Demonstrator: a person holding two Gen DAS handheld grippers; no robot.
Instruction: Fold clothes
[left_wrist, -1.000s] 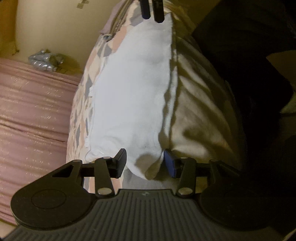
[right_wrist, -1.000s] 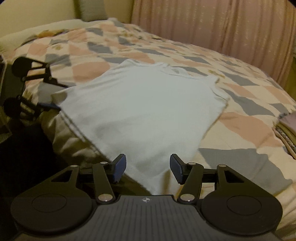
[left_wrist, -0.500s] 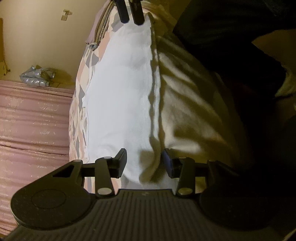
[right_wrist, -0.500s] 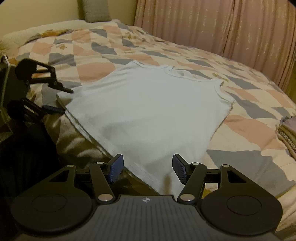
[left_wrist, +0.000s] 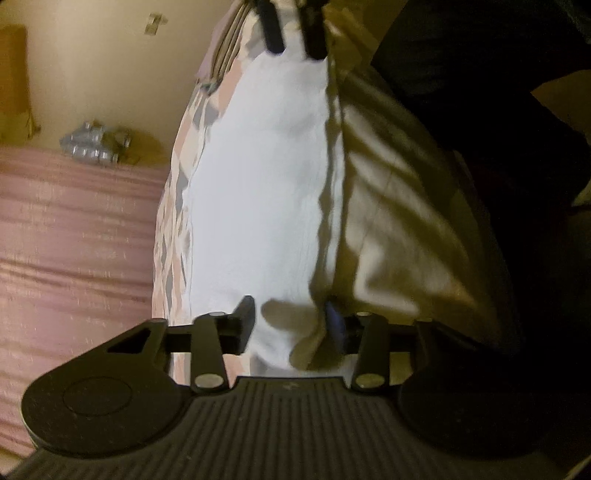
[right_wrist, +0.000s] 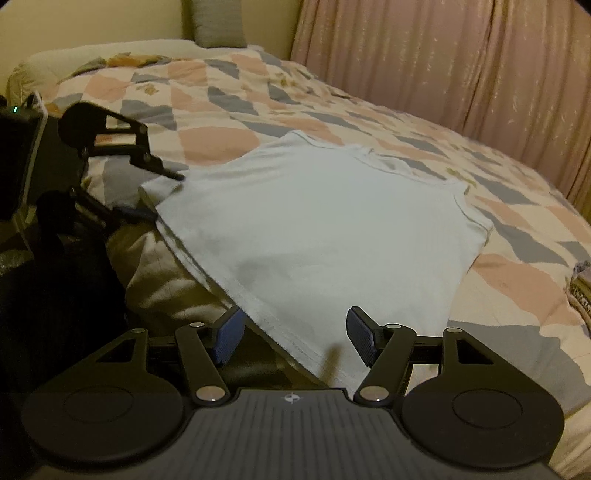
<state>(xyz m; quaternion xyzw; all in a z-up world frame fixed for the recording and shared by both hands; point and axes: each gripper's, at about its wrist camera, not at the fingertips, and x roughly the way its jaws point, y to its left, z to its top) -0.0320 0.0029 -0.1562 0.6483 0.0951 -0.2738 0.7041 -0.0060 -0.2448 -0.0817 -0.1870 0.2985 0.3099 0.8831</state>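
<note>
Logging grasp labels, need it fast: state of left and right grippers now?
Left gripper: open, jaws around one hem corner of the pale white cotton shirt, not clamped.
Right gripper: open, jaws around the other hem corner.

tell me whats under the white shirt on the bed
The white shirt lies flat on the patchwork quilt, which shows all around it. Its hem hangs past the bed edge. Whatever lies directly beneath the fabric is covered.

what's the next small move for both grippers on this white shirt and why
Probably close both on the hem. The shirt lies flat on the bed, its near hem at the bed's edge. The right hand-held gripper and left hand-held gripper each sit open around a hem corner, so pinching there would let the hem be lifted.
</note>
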